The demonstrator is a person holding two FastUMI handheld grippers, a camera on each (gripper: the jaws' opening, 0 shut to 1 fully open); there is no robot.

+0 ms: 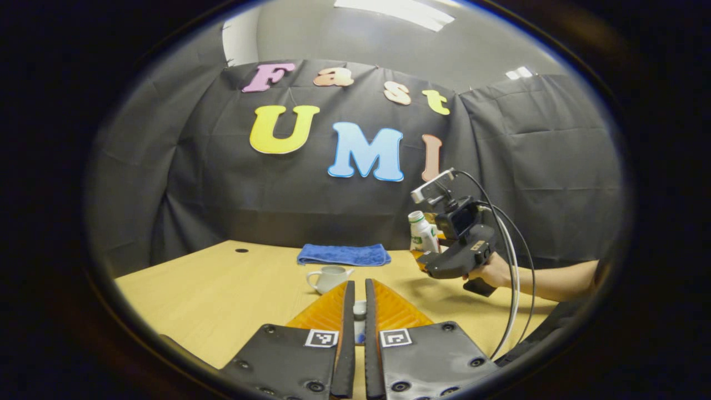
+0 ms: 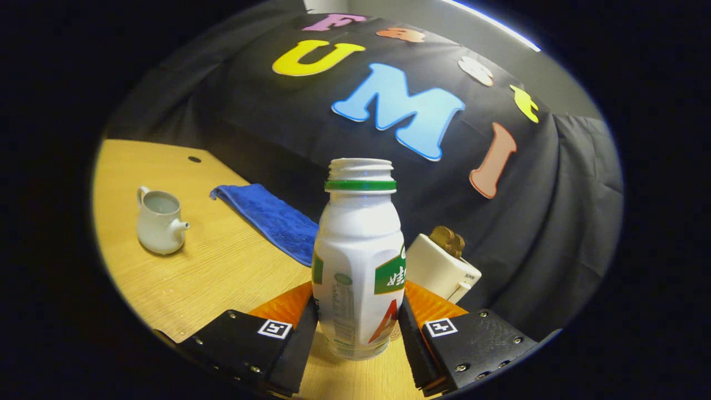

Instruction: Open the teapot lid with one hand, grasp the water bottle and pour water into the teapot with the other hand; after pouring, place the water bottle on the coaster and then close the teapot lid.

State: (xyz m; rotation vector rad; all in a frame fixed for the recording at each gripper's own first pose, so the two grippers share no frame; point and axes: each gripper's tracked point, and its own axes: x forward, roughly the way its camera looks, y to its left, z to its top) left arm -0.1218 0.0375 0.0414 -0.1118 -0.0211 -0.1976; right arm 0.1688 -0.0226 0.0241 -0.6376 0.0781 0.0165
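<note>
Bare wooden tabletop (image 2: 222,266) lies open between the lidless white ceramic teapot (image 2: 159,220) and the folded blue cloth (image 2: 268,219).

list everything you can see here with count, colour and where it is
teapot: 1, white, lid off, on the table's left part in the right gripper view
lid: 1, white, small, between the left gripper's fingers
water bottle: 1, white with green ring and label, cap off, upright between the right gripper's fingers
towel: 1, blue, folded, at the table's far edge by the wall
holder: 1, cream, with brown round pieces in it, behind the bottle
table: 1, light wood
left gripper: 1, shut on the lid
right gripper: 1, shut on the bottle
hand: 1, with bare forearm, holding the right gripper
</note>
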